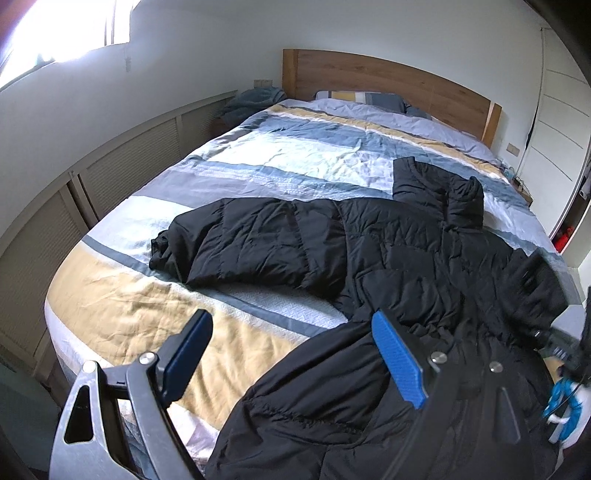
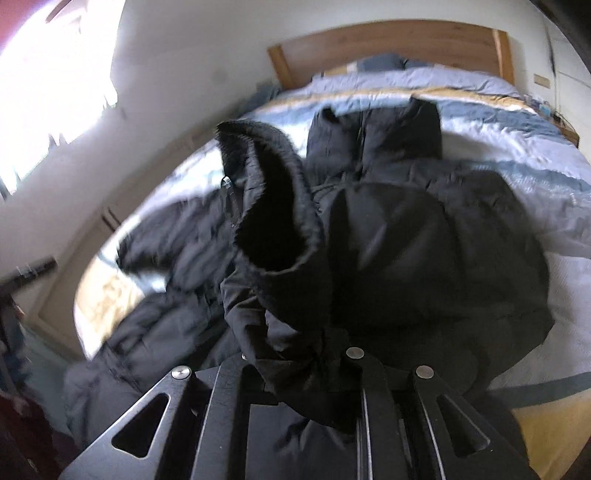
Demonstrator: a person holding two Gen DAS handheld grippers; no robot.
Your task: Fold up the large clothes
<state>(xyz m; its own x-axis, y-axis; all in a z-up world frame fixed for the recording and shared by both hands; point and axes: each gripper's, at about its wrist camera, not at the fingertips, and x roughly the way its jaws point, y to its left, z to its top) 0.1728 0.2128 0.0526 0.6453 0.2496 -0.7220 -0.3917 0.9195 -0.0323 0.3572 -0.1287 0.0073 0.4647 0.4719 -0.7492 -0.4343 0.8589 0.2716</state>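
A black puffer jacket lies spread across the striped bed, one sleeve stretched out to the left and its collar toward the headboard. My left gripper hangs open over the jacket's near edge; its right blue pad is above the fabric, its left pad above the quilt, with nothing between them. In the right wrist view my right gripper is shut on a bunched jacket sleeve, whose fleecy cuff opening stands up in front. Fabric hides its fingertips.
A wooden headboard and pillows close the far end. Low slatted cabinets run along the left wall under a bright window. A white wardrobe and a nightstand stand at the right.
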